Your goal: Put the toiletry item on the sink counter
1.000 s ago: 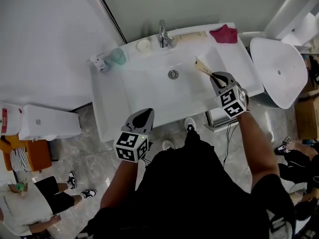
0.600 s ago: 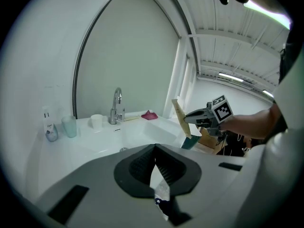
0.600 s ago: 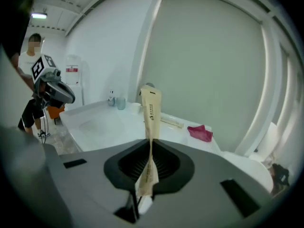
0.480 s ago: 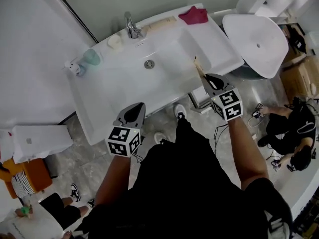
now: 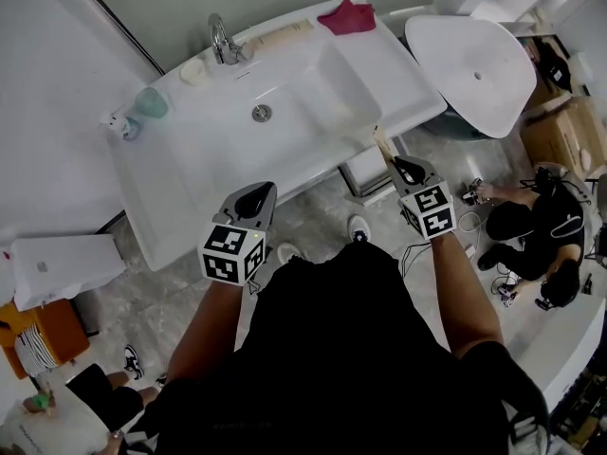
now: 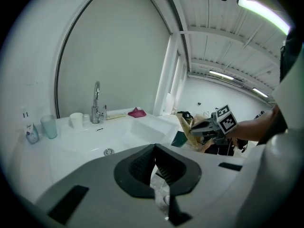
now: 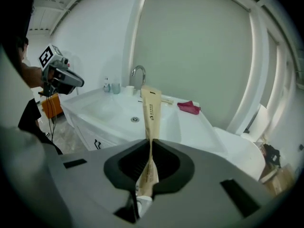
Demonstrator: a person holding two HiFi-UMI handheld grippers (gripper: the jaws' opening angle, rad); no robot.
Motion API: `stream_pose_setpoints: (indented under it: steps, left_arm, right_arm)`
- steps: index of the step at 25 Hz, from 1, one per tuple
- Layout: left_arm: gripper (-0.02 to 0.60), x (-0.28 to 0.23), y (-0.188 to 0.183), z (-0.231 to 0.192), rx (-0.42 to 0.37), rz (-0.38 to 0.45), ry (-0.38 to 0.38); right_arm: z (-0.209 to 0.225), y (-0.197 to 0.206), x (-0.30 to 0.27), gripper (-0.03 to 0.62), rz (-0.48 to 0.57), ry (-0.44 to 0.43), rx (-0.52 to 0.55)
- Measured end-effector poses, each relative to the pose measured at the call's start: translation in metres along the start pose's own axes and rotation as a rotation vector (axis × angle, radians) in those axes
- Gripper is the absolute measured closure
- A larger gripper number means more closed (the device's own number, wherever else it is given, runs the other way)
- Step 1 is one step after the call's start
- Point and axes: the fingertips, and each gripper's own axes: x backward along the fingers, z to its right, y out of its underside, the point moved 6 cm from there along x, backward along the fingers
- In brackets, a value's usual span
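My right hand-held gripper (image 5: pixel 403 167) is clamped on the beige toiletry tube (image 7: pixel 151 112). Its jaws are narrow, pinching the tube's lower half, with the white cap toward the gripper body and the flat crimped end sticking out ahead. My left hand-held gripper (image 5: pixel 256 199) has its jaws together with nothing between them; only floor shows through the slot.

A second ago the tube was over the right side of the basin (image 5: pixel 275 112). Now it sits just right of frame centre in the head view, off the front right corner of the sink worktop (image 5: pixel 398 74) and over the marble floor (image 5: pixel 327 202). The left gripper has come back too and sits in front of the worktop's front edge. The whole sink has slid toward the upper left of the frame, so I read this as the rig backing away from it rather than closing in.

For the task, that means nothing is placed: the tube is in the air, well clear of any flat surface. The open strip of worktop at upper right, in front of the red cloth (image 5: pixel 346 15), looks like the nearest bare landing spot. The far left end already carries the green cup (image 5: pixel 149 102) and a small bottle (image 5: pixel 116 123). I'd have to carry the tube back toward the upper part of the frame before letting go.
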Motion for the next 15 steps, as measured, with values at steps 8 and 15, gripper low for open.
stream_pose_setpoints:
  steps: [8,15]
  left_arm:
    - [0.577,-0.027,-0.003,0.02,0.076,0.007,-0.128]
    - [0.577,-0.053,-0.003,0.061,0.143,0.03,-0.246]
  right_arm:
    - [0.029,0.044,-0.019,0.574,-0.085,-0.124,0.147]
    - [0.051,0.079,-0.039,0.574,-0.147,-0.282,0.42]
